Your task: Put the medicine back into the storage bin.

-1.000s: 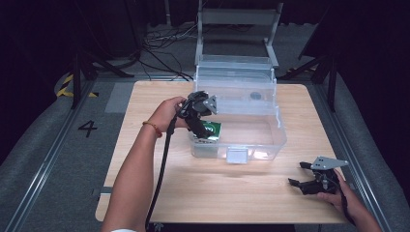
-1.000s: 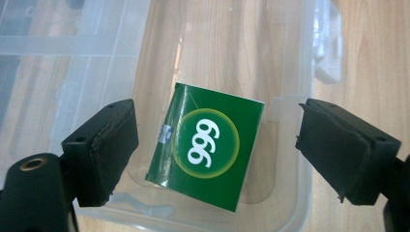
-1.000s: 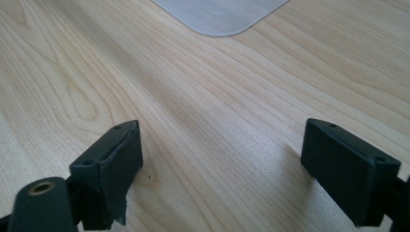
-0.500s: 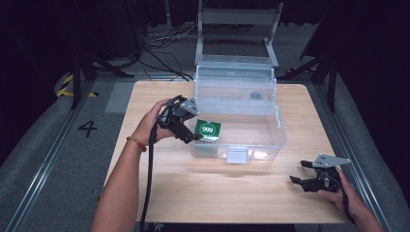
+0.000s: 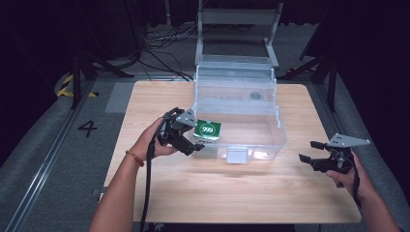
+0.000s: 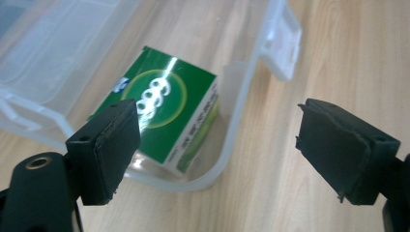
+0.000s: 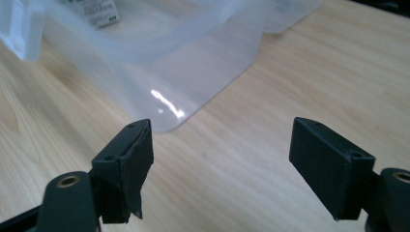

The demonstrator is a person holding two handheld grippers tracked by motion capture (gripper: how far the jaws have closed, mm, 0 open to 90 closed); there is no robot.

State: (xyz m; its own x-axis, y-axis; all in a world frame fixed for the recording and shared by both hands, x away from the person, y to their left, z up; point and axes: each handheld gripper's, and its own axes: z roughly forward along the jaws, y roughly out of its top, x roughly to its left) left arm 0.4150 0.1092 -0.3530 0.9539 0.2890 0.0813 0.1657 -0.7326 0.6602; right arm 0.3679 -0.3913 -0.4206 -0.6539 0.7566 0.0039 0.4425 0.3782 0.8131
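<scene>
the green box (image 5: pixel 208 131) already lies inside the clear bin (image 5: pixel 270 140); left tongs (image 5: pixel 194 146) gape empty beside it, right tongs (image 5: pixel 309 151), just narrowing, empty.

Overhead plus two close box (image 5: pixel 237 121) views

Light wooden table (image 5: pixel 159 193), rectangular with rounded corners, grain running lengthwise. One clear plastic storage box (image 5: pixel 263 140) stands directly on it, lid raised at the far edge; it sits right of centre, reaching from the far edge toward the middle. The near half of the tabletop and the left strip carry nothing else.
</scene>
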